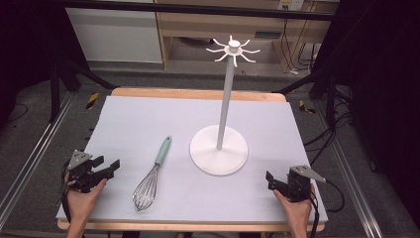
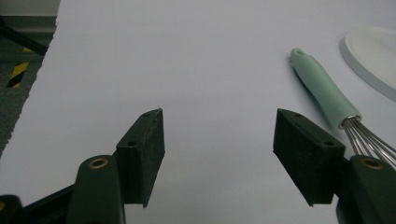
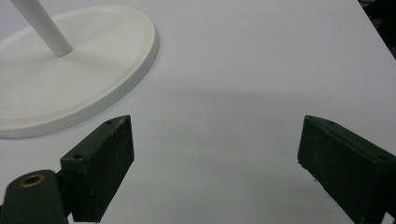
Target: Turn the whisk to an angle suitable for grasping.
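Whisk (image 1: 150,177) lies flat on the surface, toward the near edge, left of centre. Wire head points at the near edge, mint handle angles up toward the middle. Handle end has a hanging hole, so my read is it's staged for hooking onto the stand.

Stand (image 1: 219,149) sits just right of the whisk, round white base on the surface around the middle, pole upright, hook ring at the top. Whisk and base are near each other, not touching.

Left gripper (image 1: 110,167) is parked at the near-left corner, low over the surface, aimed inward at the whisk. Looks like the obvious arm for the pick; handle lies just beside its right jaw in the left gripper view. Jaws spread wide, nothing between them, touching nothing.

Right gripper (image 1: 270,179) sits at the near-right corner, pointed toward the base rim. Jaws fully spread, bare surface between the pads, holding nothing.
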A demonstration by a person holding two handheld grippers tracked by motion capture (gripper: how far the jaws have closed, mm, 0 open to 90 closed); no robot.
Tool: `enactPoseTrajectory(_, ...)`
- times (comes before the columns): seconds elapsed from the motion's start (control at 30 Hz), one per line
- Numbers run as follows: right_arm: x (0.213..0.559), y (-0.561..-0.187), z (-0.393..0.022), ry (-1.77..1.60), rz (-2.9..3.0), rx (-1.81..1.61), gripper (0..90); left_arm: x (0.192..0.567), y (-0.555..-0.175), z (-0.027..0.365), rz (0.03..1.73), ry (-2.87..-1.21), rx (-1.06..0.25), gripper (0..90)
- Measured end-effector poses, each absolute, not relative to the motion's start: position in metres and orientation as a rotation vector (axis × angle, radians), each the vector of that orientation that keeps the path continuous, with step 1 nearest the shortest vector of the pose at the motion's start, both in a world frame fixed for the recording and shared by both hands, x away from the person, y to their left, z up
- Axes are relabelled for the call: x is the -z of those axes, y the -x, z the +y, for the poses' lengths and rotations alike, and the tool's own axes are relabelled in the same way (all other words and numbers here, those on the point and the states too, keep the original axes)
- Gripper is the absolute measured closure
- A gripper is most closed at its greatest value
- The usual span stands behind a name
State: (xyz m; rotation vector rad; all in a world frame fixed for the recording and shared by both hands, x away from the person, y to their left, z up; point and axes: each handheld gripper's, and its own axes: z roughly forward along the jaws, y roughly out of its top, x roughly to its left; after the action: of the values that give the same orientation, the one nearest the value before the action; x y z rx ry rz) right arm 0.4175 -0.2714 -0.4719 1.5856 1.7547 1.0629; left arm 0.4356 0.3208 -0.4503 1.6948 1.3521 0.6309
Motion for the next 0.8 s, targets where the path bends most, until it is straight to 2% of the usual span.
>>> enactPoseTrajectory(0.2, 0.472, -0.416, -0.268, -1.558, 1.766, -1.05, 12.5, 0.445, -0.433, 0.314, 1.331, -1.711, -0.624, 34.8)
enactPoseTrajectory(0.57, 0.473, -0.415, -0.26, -1.515, 1.841, -1.042, 20.9, 0.433, -0.43, 0.297, 1.271, -1.743, -0.594, 35.5)
enactPoseTrajectory(0.8, 0.472, -0.415, -0.257, -1.495, 1.855, -1.047, 21.6, 0.43, -0.43, 0.284, 1.239, -1.781, -0.59, 35.6)
